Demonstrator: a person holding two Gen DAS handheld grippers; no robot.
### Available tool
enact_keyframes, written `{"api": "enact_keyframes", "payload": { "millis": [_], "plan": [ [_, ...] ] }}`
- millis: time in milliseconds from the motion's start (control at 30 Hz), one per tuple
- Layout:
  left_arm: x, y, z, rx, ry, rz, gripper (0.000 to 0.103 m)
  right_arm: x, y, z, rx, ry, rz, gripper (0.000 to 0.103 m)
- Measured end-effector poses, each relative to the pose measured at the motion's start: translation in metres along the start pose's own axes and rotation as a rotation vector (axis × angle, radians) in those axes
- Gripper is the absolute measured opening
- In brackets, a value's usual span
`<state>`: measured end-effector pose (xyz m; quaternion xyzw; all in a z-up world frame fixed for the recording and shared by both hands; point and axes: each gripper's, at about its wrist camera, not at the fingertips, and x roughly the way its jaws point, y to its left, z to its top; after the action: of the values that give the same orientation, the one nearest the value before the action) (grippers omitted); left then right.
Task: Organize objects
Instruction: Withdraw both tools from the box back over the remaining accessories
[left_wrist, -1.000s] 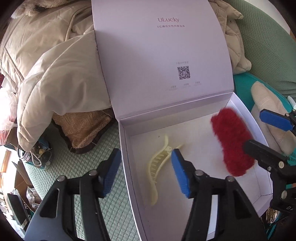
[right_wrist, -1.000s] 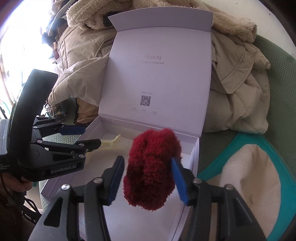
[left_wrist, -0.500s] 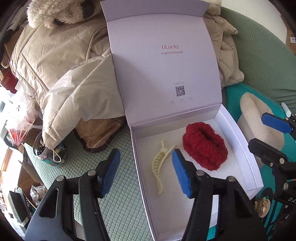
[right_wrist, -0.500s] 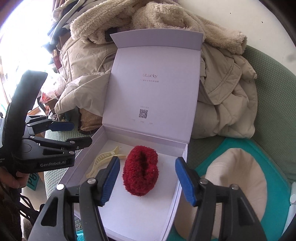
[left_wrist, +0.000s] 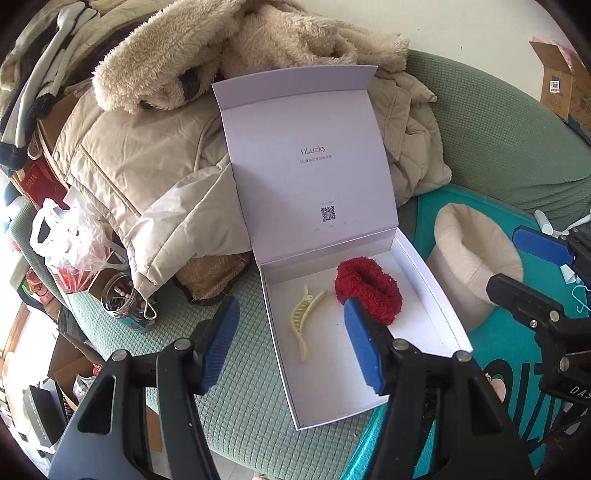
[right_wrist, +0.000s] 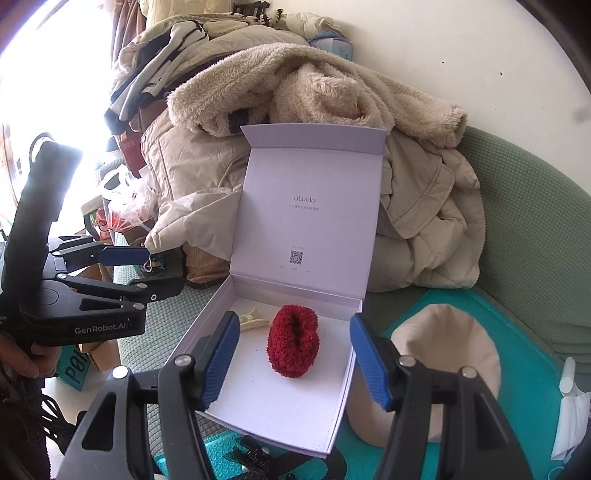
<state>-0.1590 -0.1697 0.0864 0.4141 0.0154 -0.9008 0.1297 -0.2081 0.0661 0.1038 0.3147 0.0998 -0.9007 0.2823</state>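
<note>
Both pairs of blue-padded fingers stand spread apart with nothing between them. Low in the left wrist view, the left gripper (left_wrist: 291, 347) has one pad over the green quilted sofa (left_wrist: 243, 417) at lower left and the other pad over the white box (left_wrist: 436, 291) at centre. In the right wrist view the right gripper (right_wrist: 295, 360) sits at the bottom centre, its two pads framing the box (right_wrist: 343, 402) from either side, released and clear of the contents.

Inside the box, the red fluffy scrunchie (left_wrist: 367, 290) lies toward the upper right of the floor in the left view, and at the middle of the frame in the right view (right_wrist: 293, 345). Just left of it, apart from it, rests the pale yellow hair claw (left_wrist: 301, 326); from the right wrist only its end shows (right_wrist: 253, 319), partly hidden behind the left pad of that gripper. The box lid (left_wrist: 314, 166) stands open and upright, leaning back against a heap of beige coats (left_wrist: 147, 162) that fills the upper half of both views.

A beige hat (right_wrist: 447, 350) lies on a teal mat (right_wrist: 517, 332) at the lower right, just beside the box. At the left of the left wrist view, a glass jar (left_wrist: 123, 299) sits below a plastic bag (left_wrist: 70, 243). The left gripper also appears at the left edge of the right wrist view (right_wrist: 147, 269), jaws parted
</note>
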Motion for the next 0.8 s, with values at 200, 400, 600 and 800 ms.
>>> {"api": "enact_keyframes", "payload": {
  "millis": [200,400,600,800],
  "plan": [
    [-0.037,-0.005,-0.005,-0.006,-0.025,0.002,0.060,-0.032,0.005,-0.001,0.017,-0.032,-0.001,0.063],
    [-0.064,-0.015,-0.015,0.004,-0.038,-0.012,0.060,-0.059,0.010,-0.008,0.006,-0.045,-0.012,0.063],
    [-0.087,-0.026,-0.028,-0.002,-0.045,-0.050,0.060,-0.084,0.012,-0.016,0.009,-0.062,-0.020,0.063],
    [-0.105,-0.034,-0.043,0.000,-0.048,-0.060,0.060,-0.104,0.018,-0.028,0.004,-0.067,-0.027,0.063]
  ]
}}
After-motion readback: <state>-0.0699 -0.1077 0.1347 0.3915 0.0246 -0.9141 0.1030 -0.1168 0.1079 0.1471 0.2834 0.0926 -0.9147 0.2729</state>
